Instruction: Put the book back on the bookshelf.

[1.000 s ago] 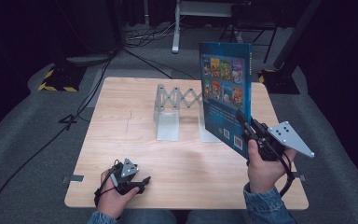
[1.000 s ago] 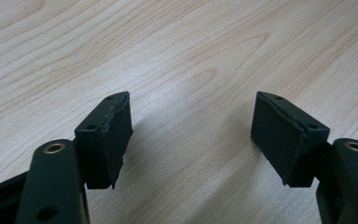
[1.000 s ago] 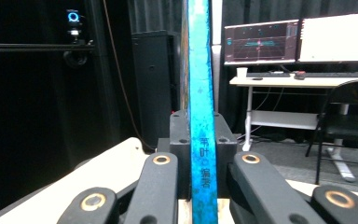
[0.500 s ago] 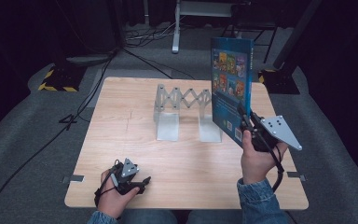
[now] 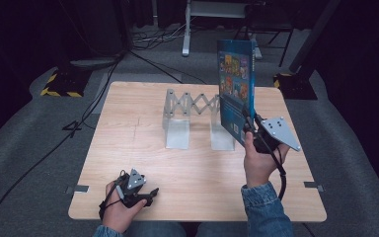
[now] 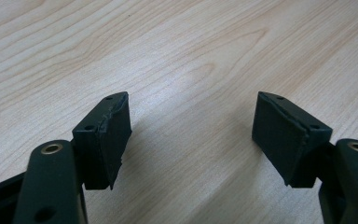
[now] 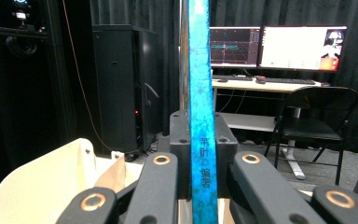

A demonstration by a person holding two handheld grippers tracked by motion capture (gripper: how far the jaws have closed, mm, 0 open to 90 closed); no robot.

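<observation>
- Pale wood table (image 5: 128, 128) ringed by grey floor and black drapes, viewed from the person's side.
- Nearest, at the front left edge: left hand (image 5: 117, 210) resting on the wood with the left gripper (image 5: 147, 193), pads (image 6: 107, 140) spread wide apart with nothing but bare grain between them. No shift from a second ago; idle for now.
- Farther in, on the right: right hand (image 5: 257, 163) raised above the tabletop, with the right gripper (image 5: 247, 129) clamped tight on the lower edge of a blue picture book (image 5: 234, 74). Thin blue edge pinched squarely between both pads in the right gripper view.
- Changed within the last second: book swung from a backward lean with its cover facing the camera to standing close to vertical, now more edge-on and carried forward and slightly inward.
- Just beyond and left of the book: silver expanding book rack (image 5: 190, 106), empty, its two plates upright on the table. Book held in the air just beside the right-hand plate, not yet touching table or rack as far as can be made out.
- Likely meaning: squaring up to slot the book upright into the rack, with lowering and release yet to come.
- Farthest back, past the book's edge: black cabinet (image 7: 121, 84), two lit monitors (image 7: 303, 46) on a desk, and a folding chair (image 7: 321, 112).
</observation>
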